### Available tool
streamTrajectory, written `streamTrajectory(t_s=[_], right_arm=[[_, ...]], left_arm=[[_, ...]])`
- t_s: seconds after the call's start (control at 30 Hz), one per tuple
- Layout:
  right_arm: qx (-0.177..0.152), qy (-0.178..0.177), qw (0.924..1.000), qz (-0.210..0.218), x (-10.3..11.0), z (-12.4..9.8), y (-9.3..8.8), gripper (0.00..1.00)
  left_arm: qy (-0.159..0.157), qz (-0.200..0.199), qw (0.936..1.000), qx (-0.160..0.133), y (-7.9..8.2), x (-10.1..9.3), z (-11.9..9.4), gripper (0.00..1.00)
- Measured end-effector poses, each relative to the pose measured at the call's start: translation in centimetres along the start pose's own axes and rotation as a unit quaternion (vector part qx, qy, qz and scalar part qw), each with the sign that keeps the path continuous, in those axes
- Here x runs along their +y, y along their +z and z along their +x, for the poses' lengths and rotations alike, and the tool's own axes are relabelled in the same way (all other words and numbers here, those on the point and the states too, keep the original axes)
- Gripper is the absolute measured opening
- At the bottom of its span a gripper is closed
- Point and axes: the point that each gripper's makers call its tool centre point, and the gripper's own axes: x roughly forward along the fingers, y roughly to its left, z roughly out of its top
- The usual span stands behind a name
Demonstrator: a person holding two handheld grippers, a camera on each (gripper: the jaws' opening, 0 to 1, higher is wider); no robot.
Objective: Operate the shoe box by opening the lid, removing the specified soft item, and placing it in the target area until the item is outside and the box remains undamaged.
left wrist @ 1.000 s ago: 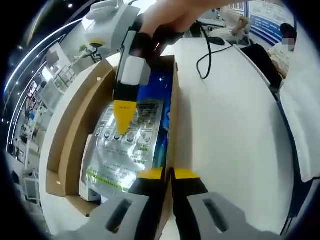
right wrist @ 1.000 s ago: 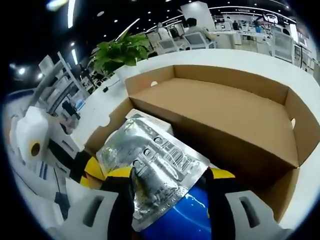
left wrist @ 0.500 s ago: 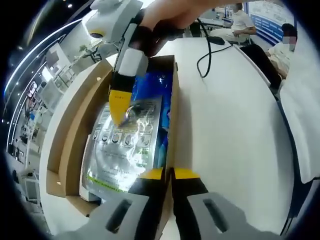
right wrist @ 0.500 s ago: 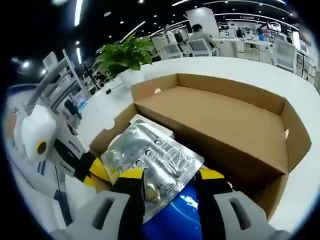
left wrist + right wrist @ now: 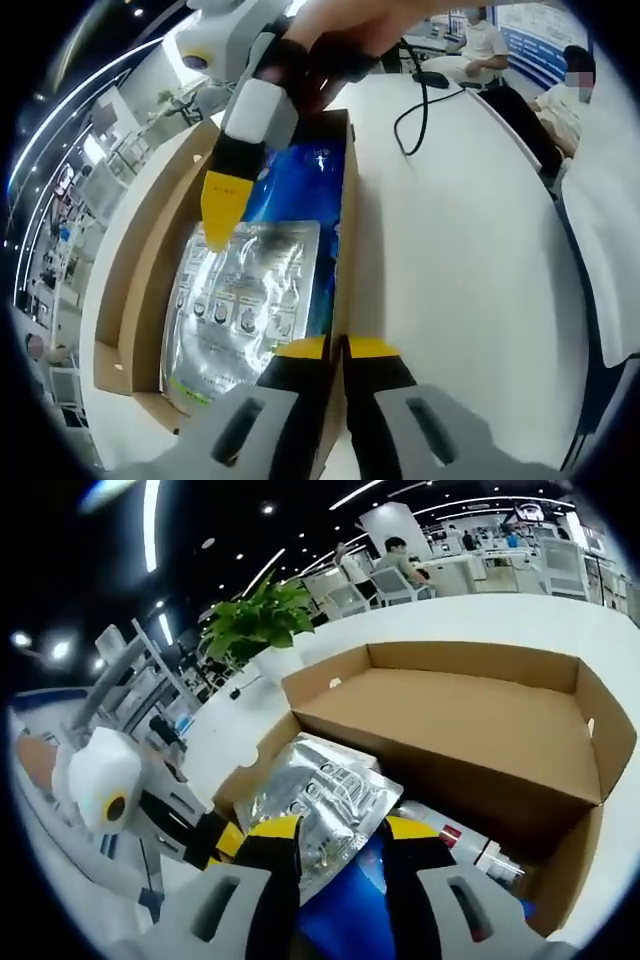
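Observation:
The cardboard shoe box [image 5: 346,190] lies open on the white table, its lid [image 5: 450,720] folded back flat. Inside it, a silver foil pouch [image 5: 245,300] rests on top of a blue soft pack [image 5: 305,180]. My right gripper [image 5: 342,830] reaches into the box from above, its jaws closed in on the pouch [image 5: 325,790] at its near edge; it shows as a yellow-tipped finger [image 5: 220,205] at the pouch's corner. My left gripper [image 5: 336,347] is shut on the box's side wall and also appears at the box corner [image 5: 222,842].
A small white carton [image 5: 480,855] lies in the box beside the blue pack. A black cable [image 5: 410,110] trails over the table [image 5: 470,270] beyond the box. A potted plant [image 5: 260,615] stands behind the lid. People sit at desks farther off.
The right jaws have narrowed onto the foil pouch, and the gripper has drawn back and up. More of the blue pack is uncovered. The left gripper has kept its hold on the wall.

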Motion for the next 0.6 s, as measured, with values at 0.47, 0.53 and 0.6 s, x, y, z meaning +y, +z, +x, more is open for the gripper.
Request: streamTrajectory(t_s=[0.47,0.53,0.6], right_arm=[[-0.04,0.027,0.9981,0.039,0.8,-0.8,1.5,0.29],[-0.045,0.032,0.9976,0.042,1.0,-1.0,1.7,0.28],[-0.052,0.038,0.997,0.044,1.2,-1.3,1.9,0.27]], left_arm=[[-0.001,0.002,1.0,0.001,0.0,0.0,0.0,0.04],[0.0,0.004,1.0,0.002,0.0,-0.1,0.0,0.04],[0.001,0.004,1.0,0.002,0.0,-0.1,0.0,0.04]])
